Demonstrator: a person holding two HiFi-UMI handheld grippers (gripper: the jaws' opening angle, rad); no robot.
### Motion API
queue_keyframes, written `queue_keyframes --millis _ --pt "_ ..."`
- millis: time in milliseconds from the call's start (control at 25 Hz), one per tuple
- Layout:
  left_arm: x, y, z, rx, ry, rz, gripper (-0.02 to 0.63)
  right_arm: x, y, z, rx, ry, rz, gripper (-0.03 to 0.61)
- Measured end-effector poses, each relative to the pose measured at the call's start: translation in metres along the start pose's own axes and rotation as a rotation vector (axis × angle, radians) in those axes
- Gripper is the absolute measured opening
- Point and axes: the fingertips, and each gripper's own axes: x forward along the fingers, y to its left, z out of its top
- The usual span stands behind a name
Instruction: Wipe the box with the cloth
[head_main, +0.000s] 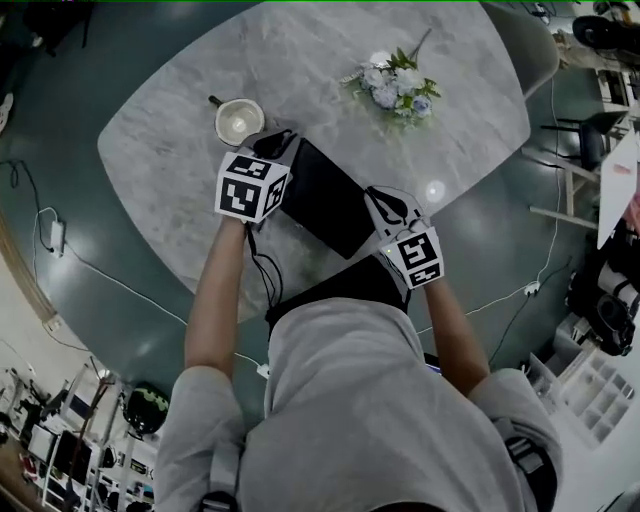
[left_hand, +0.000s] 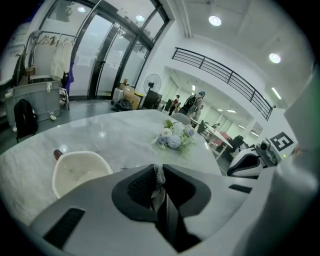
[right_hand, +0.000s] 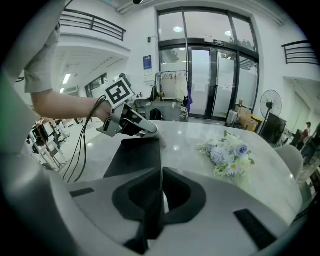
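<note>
A flat black box (head_main: 325, 200) lies on the marble table (head_main: 180, 150), between my two grippers. My left gripper (head_main: 278, 140) is at the box's far corner, next to the cup. In the left gripper view the left gripper (left_hand: 159, 176) is shut on a small grey strip of cloth (left_hand: 159, 179). My right gripper (head_main: 385, 202) is at the box's near right edge. Seen from the right gripper view, the right gripper (right_hand: 161, 186) is shut on the edge of the box (right_hand: 135, 155), which runs away toward the left gripper (right_hand: 151, 131).
A white cup (head_main: 238, 120) stands at the table's far left, right beside the left gripper. A bunch of pale flowers (head_main: 395, 85) lies at the far right of the table. Cables trail over the floor around the table. A grey chair (head_main: 535, 45) stands at the far right.
</note>
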Motion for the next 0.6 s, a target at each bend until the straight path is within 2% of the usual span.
queue_keyframes --millis 200,400,600 --pt "0.014 -0.004 -0.008 0.001 0.053 -0.057 0.041 -0.002 -0.004 -0.003 0.040 -0.003 -0.041 0.034" --pt "0.016 -0.003 -0.011 -0.047 0.052 -0.119 0.041 -0.002 -0.005 -0.001 0.066 -0.012 -0.056 0.034" --pt "0.014 -0.007 -0.012 -0.052 0.052 -0.153 0.041 0.002 -0.003 0.002 0.098 -0.033 -0.054 0.034"
